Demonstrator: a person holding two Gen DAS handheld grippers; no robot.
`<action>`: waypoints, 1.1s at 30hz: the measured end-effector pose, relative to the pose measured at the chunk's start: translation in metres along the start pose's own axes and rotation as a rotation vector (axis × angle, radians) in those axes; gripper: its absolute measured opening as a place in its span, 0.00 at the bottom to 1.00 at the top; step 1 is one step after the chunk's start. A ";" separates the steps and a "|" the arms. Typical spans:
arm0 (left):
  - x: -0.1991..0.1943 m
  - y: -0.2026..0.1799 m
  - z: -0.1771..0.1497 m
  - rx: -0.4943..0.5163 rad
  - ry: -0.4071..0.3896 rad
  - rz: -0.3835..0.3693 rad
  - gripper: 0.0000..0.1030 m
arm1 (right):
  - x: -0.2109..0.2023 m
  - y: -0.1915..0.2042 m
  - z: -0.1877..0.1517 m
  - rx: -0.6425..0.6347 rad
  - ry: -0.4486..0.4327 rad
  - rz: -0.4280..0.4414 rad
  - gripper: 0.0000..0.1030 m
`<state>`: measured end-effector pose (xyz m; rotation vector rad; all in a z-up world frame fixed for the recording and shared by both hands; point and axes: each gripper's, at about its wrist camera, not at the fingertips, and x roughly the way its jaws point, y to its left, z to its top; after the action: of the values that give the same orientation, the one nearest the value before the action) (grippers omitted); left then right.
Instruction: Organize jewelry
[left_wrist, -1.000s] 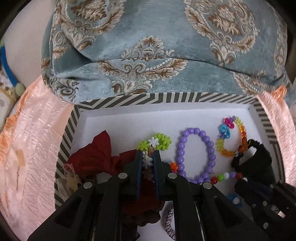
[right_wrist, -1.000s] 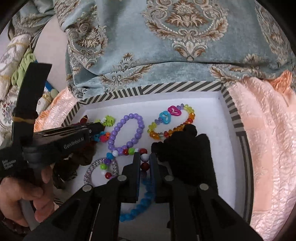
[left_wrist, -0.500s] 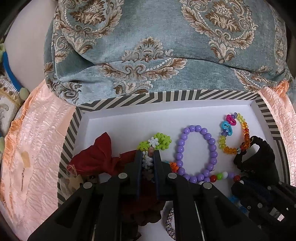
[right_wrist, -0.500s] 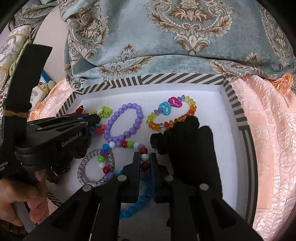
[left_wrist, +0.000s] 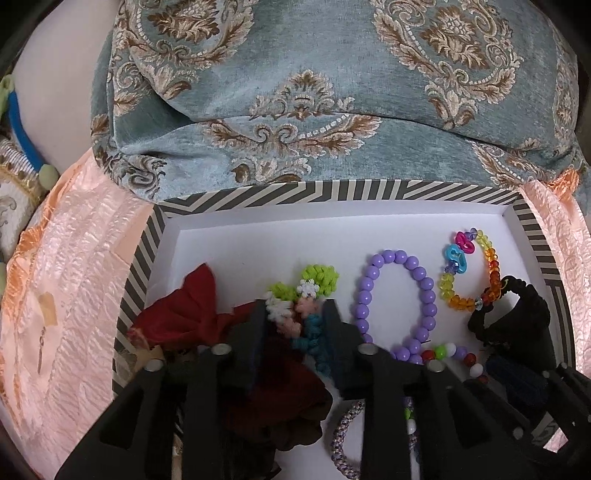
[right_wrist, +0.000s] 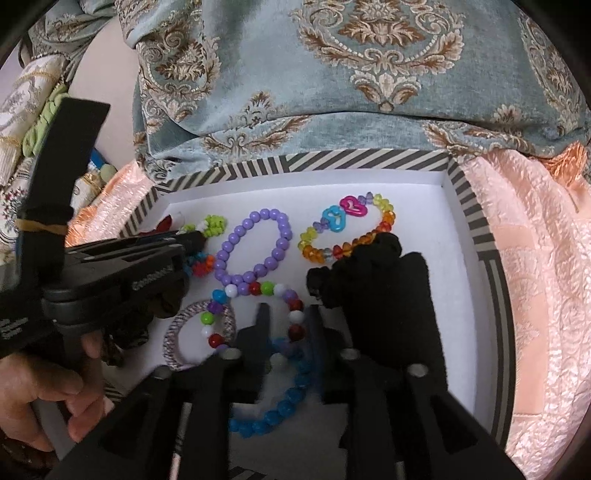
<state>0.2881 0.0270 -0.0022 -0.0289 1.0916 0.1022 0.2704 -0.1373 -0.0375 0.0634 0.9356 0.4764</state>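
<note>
A striped box (left_wrist: 280, 190) with a white floor holds the jewelry; it also shows in the right wrist view (right_wrist: 332, 158). My left gripper (left_wrist: 295, 314) is open, its jaws either side of a woolly multicoloured band (left_wrist: 303, 295) with a lime green end. My right gripper (right_wrist: 288, 317) is open around the multicoloured bead bracelet (right_wrist: 258, 291), its beads between the jaws. A purple bead bracelet (right_wrist: 255, 247), a clear rainbow bracelet (right_wrist: 347, 229), a blue bead bracelet (right_wrist: 280, 406) and a silvery ring band (right_wrist: 199, 336) lie on the floor.
A black scrunchie (right_wrist: 380, 295) lies right of my right gripper. Dark red fabric (left_wrist: 184, 314) fills the box's left corner. A blue-grey patterned cushion (left_wrist: 332, 92) lies behind the box. Peach quilted cloth (left_wrist: 66, 295) surrounds it.
Both grippers have opened: the left let go of the woolly band, the right let go of the multicoloured bead bracelet. Both sit a little farther back over the box.
</note>
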 end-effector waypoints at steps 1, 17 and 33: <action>0.000 -0.001 0.000 0.000 -0.001 -0.002 0.17 | -0.001 0.001 0.000 -0.004 -0.004 -0.003 0.31; -0.026 -0.008 -0.003 0.037 -0.047 -0.007 0.42 | -0.041 0.005 -0.005 -0.053 -0.057 -0.077 0.49; -0.130 0.026 -0.055 -0.062 -0.204 -0.025 0.67 | -0.091 0.008 -0.027 -0.049 -0.045 -0.094 0.88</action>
<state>0.1776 0.0403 0.0884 -0.0860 0.8837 0.1136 0.2005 -0.1725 0.0176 -0.0143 0.8778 0.4096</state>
